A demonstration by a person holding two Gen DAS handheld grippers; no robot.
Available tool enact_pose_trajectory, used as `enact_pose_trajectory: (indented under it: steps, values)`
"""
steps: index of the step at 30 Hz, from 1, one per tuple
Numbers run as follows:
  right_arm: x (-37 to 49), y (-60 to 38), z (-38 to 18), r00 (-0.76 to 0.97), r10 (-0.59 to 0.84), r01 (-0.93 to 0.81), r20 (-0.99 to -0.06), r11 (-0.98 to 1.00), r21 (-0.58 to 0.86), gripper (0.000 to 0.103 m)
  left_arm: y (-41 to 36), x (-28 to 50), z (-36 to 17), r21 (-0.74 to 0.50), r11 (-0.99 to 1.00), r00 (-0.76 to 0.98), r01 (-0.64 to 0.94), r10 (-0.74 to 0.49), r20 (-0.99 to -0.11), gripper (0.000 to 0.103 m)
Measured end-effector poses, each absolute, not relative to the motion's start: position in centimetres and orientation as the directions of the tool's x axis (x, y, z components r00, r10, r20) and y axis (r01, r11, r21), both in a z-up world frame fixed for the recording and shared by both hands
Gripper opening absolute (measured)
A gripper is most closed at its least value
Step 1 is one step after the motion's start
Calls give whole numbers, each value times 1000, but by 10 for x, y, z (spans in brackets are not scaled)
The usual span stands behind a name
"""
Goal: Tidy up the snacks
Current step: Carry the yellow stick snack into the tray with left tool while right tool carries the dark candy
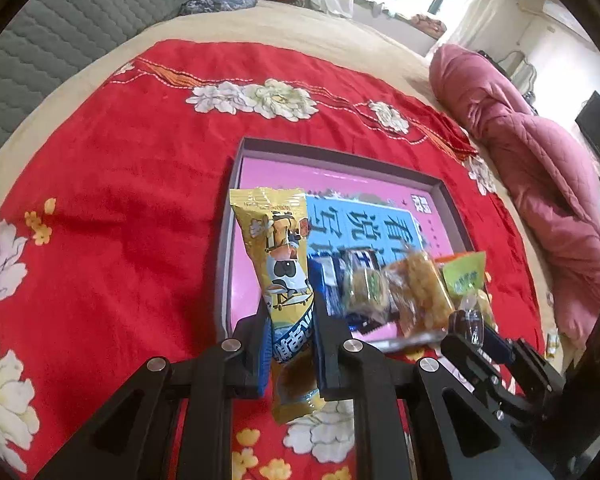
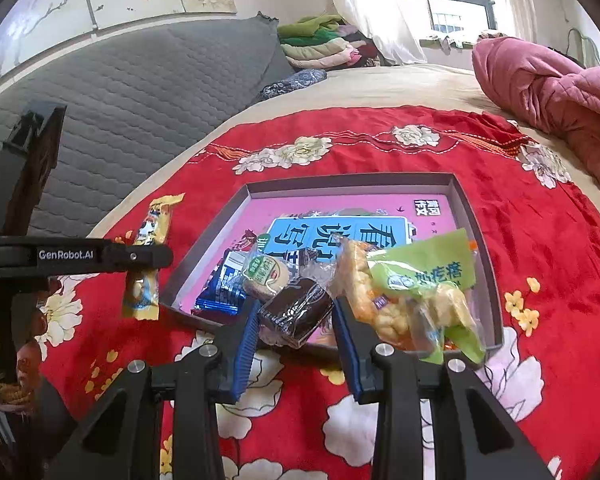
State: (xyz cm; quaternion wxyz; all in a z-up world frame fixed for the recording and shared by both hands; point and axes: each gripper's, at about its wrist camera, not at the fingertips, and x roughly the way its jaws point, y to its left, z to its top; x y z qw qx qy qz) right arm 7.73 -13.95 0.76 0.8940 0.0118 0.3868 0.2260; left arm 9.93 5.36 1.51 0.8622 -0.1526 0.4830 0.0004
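My left gripper (image 1: pixel 290 320) is shut on a long yellow snack pack (image 1: pixel 286 264) with a cartoon cow, held upright above the near left edge of the shallow box (image 1: pixel 236 168); it also shows in the right wrist view (image 2: pixel 150 256). My right gripper (image 2: pixel 294 312) is shut on a dark brown wrapped cake (image 2: pixel 296 312), held over the near edge of the box (image 2: pixel 466 200). In the box lie a blue pack (image 2: pixel 220 292), a round biscuit (image 2: pixel 266 276), a golden crispy bar (image 2: pixel 376 300) and a green pack (image 2: pixel 432 272).
The box has a pink printed bottom and sits on a red floral cloth (image 1: pixel 120 200) over a bed. A pink quilt (image 1: pixel 540 168) lies bunched at the right. A grey padded headboard (image 2: pixel 140 92) and folded clothes (image 2: pixel 320 44) are behind.
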Motion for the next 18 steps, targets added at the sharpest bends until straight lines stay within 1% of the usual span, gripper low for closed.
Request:
enact_pose_trajectory:
  steps: [18]
  values:
    - [104,-120,-11,589,386,-397,-710,903,161,37,62,127,-9,-282,944,514,-173,-158,-843,17]
